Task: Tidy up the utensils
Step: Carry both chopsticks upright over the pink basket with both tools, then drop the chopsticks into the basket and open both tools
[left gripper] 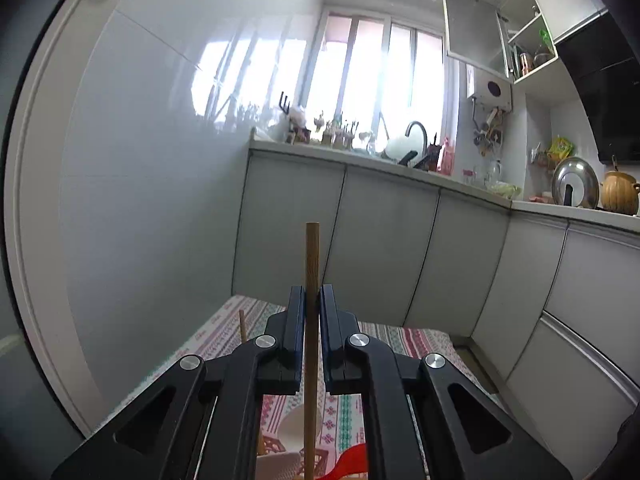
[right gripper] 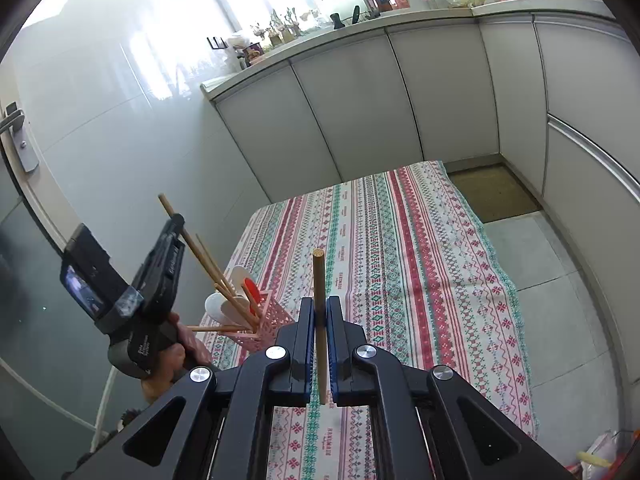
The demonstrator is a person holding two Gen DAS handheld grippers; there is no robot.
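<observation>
Bright window [left gripper: 376, 80] above grey cabinets [right gripper: 360, 104]; glossy white wall [left gripper: 160, 184], tiled floor [right gripper: 560, 280].

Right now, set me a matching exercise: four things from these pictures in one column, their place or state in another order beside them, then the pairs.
Things
1. left gripper
2. right gripper
3. pink basket
4. striped cloth

Place or state
A. spread over the table
B. stands on the cloth, holding chopsticks and spoons
C. shut on a chopstick above the basket
D. shut on an upright chopstick over the cloth, right of the basket

Pairs: 1-C, 2-D, 3-B, 4-A
</observation>
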